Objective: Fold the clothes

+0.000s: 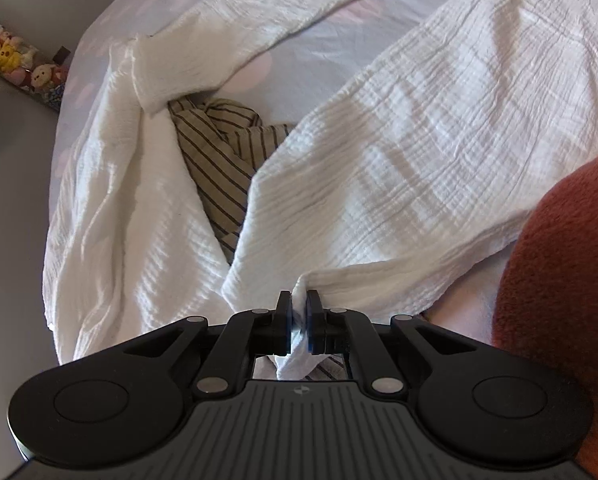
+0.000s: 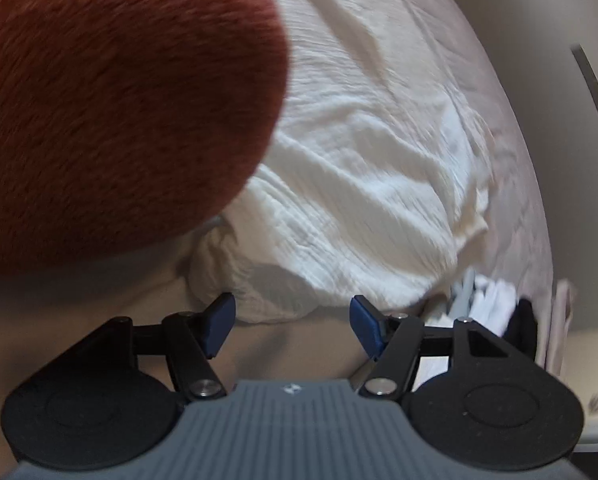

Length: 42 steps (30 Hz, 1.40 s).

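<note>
A white crinkled garment [image 1: 419, 152] lies spread over a bed, one sleeve [image 1: 235, 36] stretching to the far left. My left gripper [image 1: 298, 312] is shut on a pinch of its near edge, cloth bunched between the blue pads. A beige garment with dark stripes [image 1: 219, 152] lies crumpled in a gap of the white cloth. In the right wrist view the same white garment [image 2: 371, 184] lies ahead. My right gripper [image 2: 293, 320] is open, its blue-padded fingers wide apart just short of the cloth's near hem, holding nothing.
A rust-red fleece sleeve [image 2: 111, 92] fills the upper left of the right wrist view and shows at the right edge [image 1: 567, 280] of the left one. The pale bedsheet [image 1: 319, 40] has pink spots. Small plush toys [image 1: 15, 60] sit far left. Folded white items [image 2: 495, 304] lie at the right.
</note>
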Each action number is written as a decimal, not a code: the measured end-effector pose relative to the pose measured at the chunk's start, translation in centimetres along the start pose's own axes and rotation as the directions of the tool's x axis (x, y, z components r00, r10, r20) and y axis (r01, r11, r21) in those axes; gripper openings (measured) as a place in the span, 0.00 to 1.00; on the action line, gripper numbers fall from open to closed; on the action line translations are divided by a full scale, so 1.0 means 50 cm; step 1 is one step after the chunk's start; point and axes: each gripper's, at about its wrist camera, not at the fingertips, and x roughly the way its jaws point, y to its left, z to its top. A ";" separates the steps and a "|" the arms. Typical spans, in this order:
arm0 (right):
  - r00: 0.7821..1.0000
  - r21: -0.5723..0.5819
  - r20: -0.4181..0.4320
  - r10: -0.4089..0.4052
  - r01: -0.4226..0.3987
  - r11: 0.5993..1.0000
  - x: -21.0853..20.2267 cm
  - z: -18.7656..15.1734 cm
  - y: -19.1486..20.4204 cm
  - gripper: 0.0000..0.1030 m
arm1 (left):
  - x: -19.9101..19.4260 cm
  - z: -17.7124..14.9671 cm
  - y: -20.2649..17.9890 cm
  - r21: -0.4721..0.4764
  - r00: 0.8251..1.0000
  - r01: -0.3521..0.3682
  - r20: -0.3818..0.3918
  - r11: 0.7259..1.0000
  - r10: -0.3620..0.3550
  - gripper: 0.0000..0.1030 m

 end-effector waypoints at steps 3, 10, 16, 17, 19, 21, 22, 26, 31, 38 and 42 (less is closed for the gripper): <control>0.999 -0.189 0.002 -0.041 0.040 0.981 0.026 0.010 0.019 0.65 | -0.043 -0.001 0.008 -0.030 0.999 -0.030 0.025 0.999 0.031 0.05; 1.000 -0.189 -0.019 0.012 -0.015 0.982 0.081 0.041 -0.008 0.44 | -0.119 0.016 0.009 -0.069 0.994 -0.081 0.073 0.994 0.087 0.05; 0.999 0.094 -0.035 0.034 -0.030 0.995 0.077 0.033 -0.064 0.12 | -0.137 0.022 0.031 -0.136 0.989 -0.099 0.094 0.986 0.113 0.05; 1.000 0.152 -0.018 0.010 -0.007 0.988 0.069 0.030 -0.081 0.12 | -0.141 0.025 0.037 -0.150 0.988 -0.104 0.101 0.983 0.120 0.05; 0.999 0.267 0.010 -0.040 0.036 0.963 0.052 0.024 -0.116 0.12 | -0.150 0.033 0.054 -0.196 0.984 -0.108 0.118 0.975 0.133 0.05; 0.995 0.364 0.030 -0.094 0.076 0.928 0.035 0.022 -0.152 0.11 | -0.156 0.046 0.075 -0.250 0.980 -0.112 0.130 0.962 0.148 0.05; 0.992 0.404 0.038 -0.122 0.097 0.910 0.027 0.023 -0.172 0.11 | -0.159 0.054 0.087 -0.279 0.978 -0.116 0.134 0.953 0.158 0.05; 0.973 0.528 0.056 -0.222 0.159 0.834 0.000 0.042 -0.259 0.11 | -0.169 0.099 0.137 -0.377 0.968 -0.136 0.144 0.916 0.203 0.05; 0.959 0.546 0.033 -0.280 0.218 0.809 0.015 0.111 -0.346 0.11 | -0.161 0.184 0.191 -0.410 0.954 -0.197 0.129 0.890 0.271 0.04; 0.947 0.541 -0.014 -0.321 0.277 0.794 0.077 0.190 -0.461 0.11 | -0.099 0.317 0.260 -0.383 0.938 -0.277 0.093 0.881 0.335 0.04; 0.943 0.546 -0.039 -0.331 0.297 0.783 0.130 0.225 -0.538 0.11 | -0.058 0.397 0.305 -0.377 0.930 -0.304 0.081 0.875 0.359 0.04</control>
